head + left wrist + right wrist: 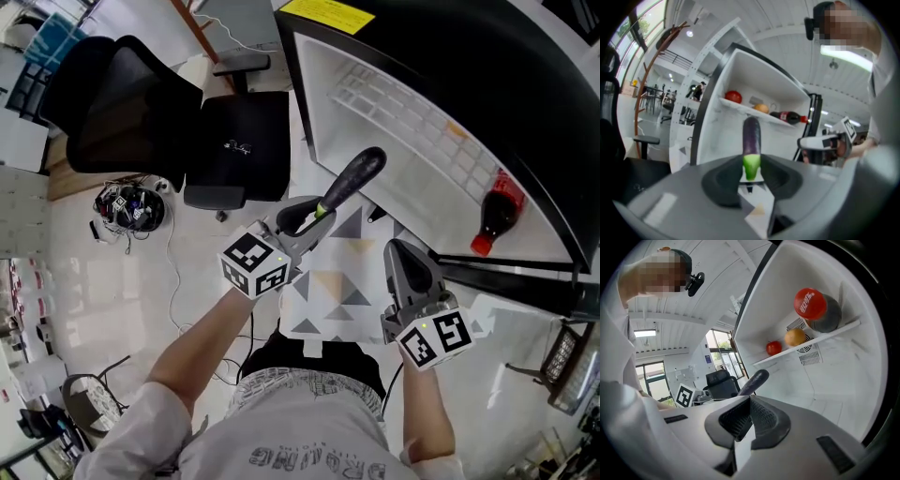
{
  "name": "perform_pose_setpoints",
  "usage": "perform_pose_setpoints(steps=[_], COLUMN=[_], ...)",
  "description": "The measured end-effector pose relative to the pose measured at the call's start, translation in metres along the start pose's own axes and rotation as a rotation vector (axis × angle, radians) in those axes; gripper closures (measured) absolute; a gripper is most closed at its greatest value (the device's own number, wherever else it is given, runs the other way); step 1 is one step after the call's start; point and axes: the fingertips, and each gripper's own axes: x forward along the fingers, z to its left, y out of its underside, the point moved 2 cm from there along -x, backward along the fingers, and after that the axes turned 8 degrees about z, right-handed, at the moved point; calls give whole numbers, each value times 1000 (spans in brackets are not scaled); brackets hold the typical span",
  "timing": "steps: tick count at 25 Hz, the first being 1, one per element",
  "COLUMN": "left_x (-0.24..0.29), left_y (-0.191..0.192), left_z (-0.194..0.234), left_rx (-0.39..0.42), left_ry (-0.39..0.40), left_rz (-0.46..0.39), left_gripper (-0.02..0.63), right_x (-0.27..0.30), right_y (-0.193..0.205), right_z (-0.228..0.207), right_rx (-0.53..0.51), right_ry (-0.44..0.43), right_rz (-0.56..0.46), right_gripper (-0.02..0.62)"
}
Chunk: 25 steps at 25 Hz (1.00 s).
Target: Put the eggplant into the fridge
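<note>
Before open fridge [328, 131], holding eggplant [352, 178] at its mouth, not yet inside.
Risk of knocking the loaded shelf [754, 111] or fridge wall with the long free end. Pinched only at the green stem end by left gripper [314, 217], so liable to pivot or slip out. Right gripper [398, 251] pressed together, empty.

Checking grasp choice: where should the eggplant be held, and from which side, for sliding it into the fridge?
By its green stem end, from behind, as the left gripper does: the long eggplant then points ahead into the open fridge.
</note>
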Motion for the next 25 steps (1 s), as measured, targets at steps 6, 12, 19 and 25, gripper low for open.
perform_pose_setpoints(steps=[6,12,19,25], left_x=[35,71,101,124], left_y=[3,8,19,23], left_z=[16,31,46,53], left_rx=[43,99,137,195], left_ry=[-32,-79,-120,-134], left_rz=[28,71,100,138], left_gripper=[486,486,486,486], right_x=[14,16,23,27], right_y=[3,0,10,14], right_z=[-18,-32,-35,-38], right_rx=[-5,-25,-42,-75], right_ry=[-10,-9,-9,-17], right_rz=[16,25,32,37], right_gripper=[592,592,592,592])
